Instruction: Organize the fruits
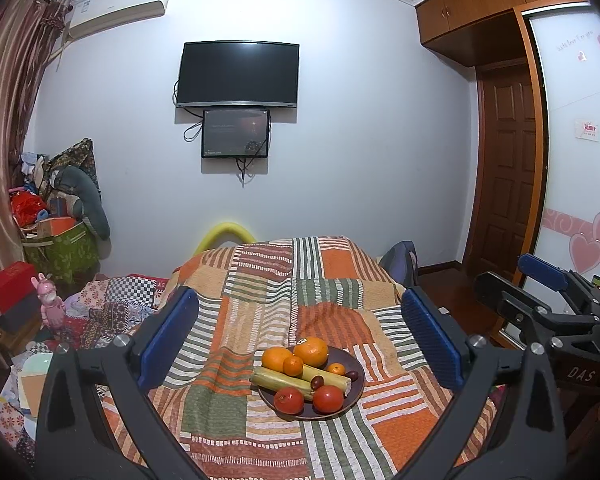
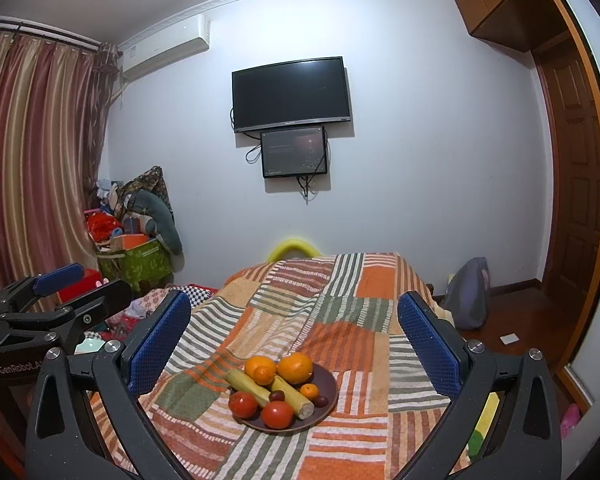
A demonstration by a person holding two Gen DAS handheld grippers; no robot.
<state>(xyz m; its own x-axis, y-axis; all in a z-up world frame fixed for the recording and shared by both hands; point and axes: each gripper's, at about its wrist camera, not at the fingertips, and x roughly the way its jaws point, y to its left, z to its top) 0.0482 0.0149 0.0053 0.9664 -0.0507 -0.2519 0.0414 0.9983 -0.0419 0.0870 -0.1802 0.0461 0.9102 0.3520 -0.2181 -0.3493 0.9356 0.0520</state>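
A dark round plate [image 1: 356,364] [image 2: 327,380] sits on a patchwork cloth [image 1: 260,300] [image 2: 340,320]. It holds two big oranges [image 1: 311,351] [image 2: 295,367], small tangerines [image 1: 293,365] [image 2: 310,390], two sugarcane pieces [image 1: 284,382] [image 2: 292,396], two red tomatoes [image 1: 328,399] [image 2: 277,414] and dark jujubes [image 1: 317,381] [image 2: 321,401]. My left gripper [image 1: 300,336] is open and empty, above and before the plate. My right gripper [image 2: 294,336] is open and empty, likewise. Each gripper shows at the edge of the other's view, the right [image 1: 540,300] and the left [image 2: 60,296].
The cloth covers a raised surface that drops off at its edges. Clutter, boxes [image 1: 8,288] and a green bin [image 1: 64,252] [image 2: 136,260] stand at the left. A bag [image 2: 468,296] lies on the wooden floor at the right. A TV [image 1: 238,74] hangs on the far wall.
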